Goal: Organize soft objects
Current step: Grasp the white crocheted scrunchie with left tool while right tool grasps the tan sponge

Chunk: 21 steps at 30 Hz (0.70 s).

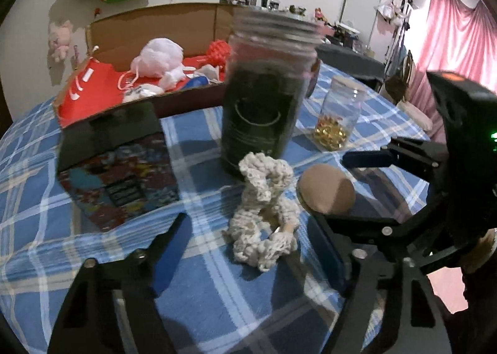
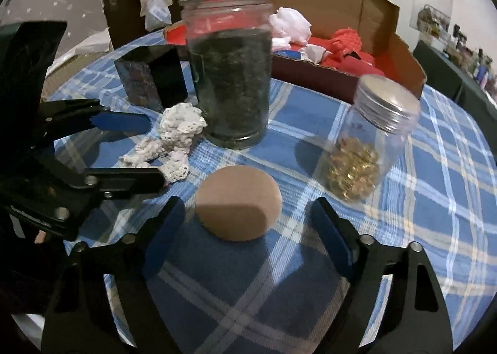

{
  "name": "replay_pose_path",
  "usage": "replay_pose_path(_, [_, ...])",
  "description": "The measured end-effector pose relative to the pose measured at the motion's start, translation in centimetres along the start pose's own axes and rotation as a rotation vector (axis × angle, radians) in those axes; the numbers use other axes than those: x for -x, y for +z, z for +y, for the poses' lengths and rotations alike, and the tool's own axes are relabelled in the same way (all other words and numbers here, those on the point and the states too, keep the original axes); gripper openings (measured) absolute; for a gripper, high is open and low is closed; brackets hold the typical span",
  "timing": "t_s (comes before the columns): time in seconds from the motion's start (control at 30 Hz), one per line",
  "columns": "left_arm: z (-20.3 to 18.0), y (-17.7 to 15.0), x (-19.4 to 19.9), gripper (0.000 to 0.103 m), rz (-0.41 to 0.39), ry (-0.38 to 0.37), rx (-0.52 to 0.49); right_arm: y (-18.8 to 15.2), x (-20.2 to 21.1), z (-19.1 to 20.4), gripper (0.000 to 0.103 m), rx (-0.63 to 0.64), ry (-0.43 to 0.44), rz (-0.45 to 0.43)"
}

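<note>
On the table (image 2: 435,198) I see the tall jar (image 2: 230,74) standing mid-table, with the crocheted piece (image 1: 264,211) lying just before it toward my left tool (image 1: 248,248), and the sponge (image 2: 237,203) beside that piece, before my right tool (image 2: 248,223). The small jar (image 2: 366,149) stands right of the tall jar, apart from it, and the box (image 1: 121,164) sits to its left. Behind them all, at the table's far edge, the cardboard tray (image 2: 372,9) holds a heap of soft things (image 1: 158,58).

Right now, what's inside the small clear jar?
The small clear jar holds a pile of small shiny gold pieces at the bottom; the rest looks empty. Silver screw lid on. What the pieces are, I can't tell.
</note>
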<state>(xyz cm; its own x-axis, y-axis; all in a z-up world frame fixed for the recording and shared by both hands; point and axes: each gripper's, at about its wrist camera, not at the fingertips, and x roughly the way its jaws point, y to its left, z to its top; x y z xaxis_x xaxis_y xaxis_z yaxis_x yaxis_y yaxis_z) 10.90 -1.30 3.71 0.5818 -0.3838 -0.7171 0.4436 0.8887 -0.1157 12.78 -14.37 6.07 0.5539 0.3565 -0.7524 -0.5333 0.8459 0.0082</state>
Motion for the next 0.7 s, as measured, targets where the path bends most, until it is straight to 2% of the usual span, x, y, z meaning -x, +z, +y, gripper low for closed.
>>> replay_pose_path(0.07, [0.1,0.1,-0.5,0.066,0.008,-0.006,0.011,0.1,-0.3,0.1,0.055,0.003,-0.007,0.004])
replay_pose_path(0.1, [0.1,0.1,-0.4,0.06,0.002,-0.01,0.012,0.1,-0.1,0.1,0.049,0.0,-0.001,-0.005])
replay_pose_path(0.13, [0.2,0.2,-0.4,0.046,0.001,-0.021,0.014,0.1,0.0,0.2,0.048,0.0,0.008,-0.011])
replay_pose_path(0.2, [0.4,0.2,-0.4,0.038,0.006,-0.049,0.026,0.0,0.1,0.5,0.039,0.001,0.015,-0.02])
replay_pose_path(0.23, [0.4,0.2,-0.3,0.033,0.005,-0.052,0.025,-0.1,0.2,0.7,0.029,0.003,0.017,-0.029])
replay_pose_path(0.27, [0.3,0.1,-0.2,0.031,0.003,-0.055,0.022,-0.1,0.2,0.7,0.024,-0.007,0.021,-0.034])
replay_pose_path(0.33, [0.2,0.0,0.1,0.031,-0.003,-0.05,0.021,-0.2,0.5,0.8,0.019,-0.022,0.034,-0.047])
replay_pose_path(0.57, [0.2,-0.1,1.1,0.031,-0.025,-0.059,0.041,-0.1,2.2,1.1,0.018,-0.05,0.041,-0.108])
replay_pose_path(0.7, [0.1,-0.1,1.8,0.031,-0.039,-0.055,0.041,-0.1,2.6,1.1,0.018,-0.058,0.041,-0.11])
